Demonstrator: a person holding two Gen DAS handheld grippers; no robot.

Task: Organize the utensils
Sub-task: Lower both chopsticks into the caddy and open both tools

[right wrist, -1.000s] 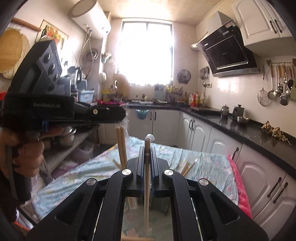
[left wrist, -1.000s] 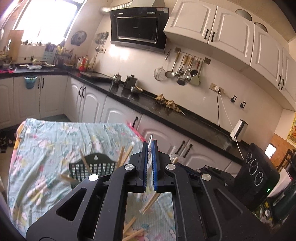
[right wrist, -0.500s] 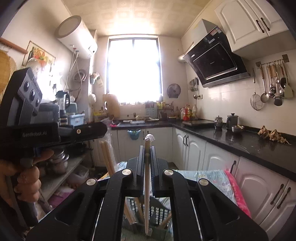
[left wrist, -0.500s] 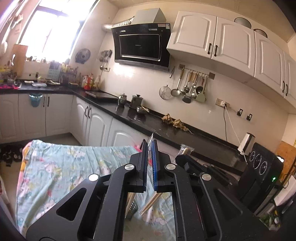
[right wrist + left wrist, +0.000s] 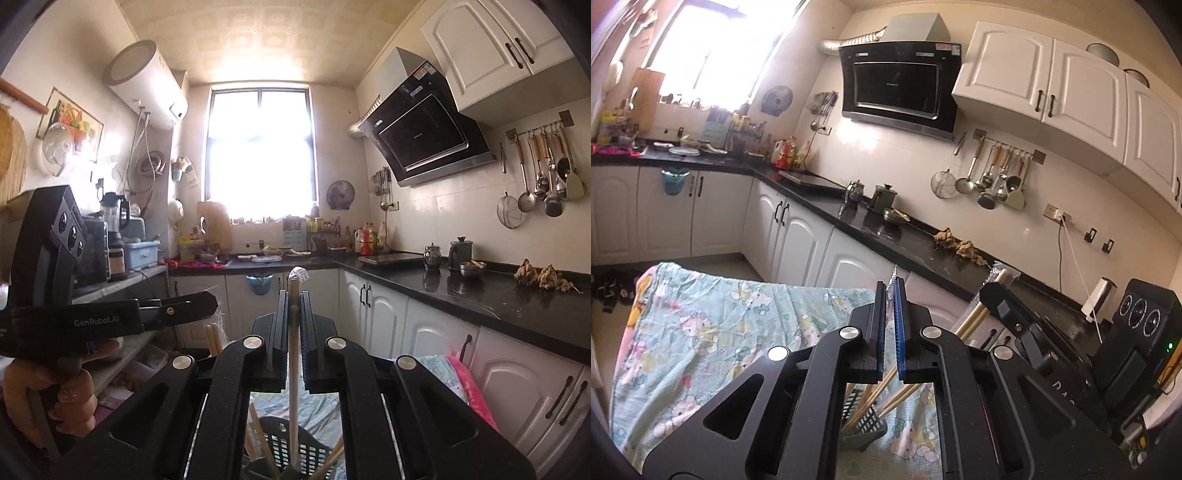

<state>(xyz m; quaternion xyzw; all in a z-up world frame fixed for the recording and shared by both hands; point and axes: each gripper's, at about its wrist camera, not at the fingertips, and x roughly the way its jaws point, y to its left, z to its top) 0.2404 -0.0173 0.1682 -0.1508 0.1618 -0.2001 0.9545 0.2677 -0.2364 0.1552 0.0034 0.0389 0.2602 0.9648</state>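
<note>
A pale wooden chopstick in clear wrapping (image 5: 293, 354) is clamped upright by the right gripper (image 5: 294, 332) at lower centre, its lower end over the dark slotted plastic utensil basket (image 5: 295, 448) at the bottom edge. The left gripper (image 5: 890, 328) is nearly closed on clear wrapping (image 5: 894, 272). Insertion appears underway; lowering, then release, seems required.

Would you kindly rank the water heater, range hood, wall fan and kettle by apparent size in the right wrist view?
1. Range hood
2. Water heater, nearly as large
3. Wall fan
4. Kettle, close to the fan; all sit at differing distances, so true sizes stay unsure.
</note>
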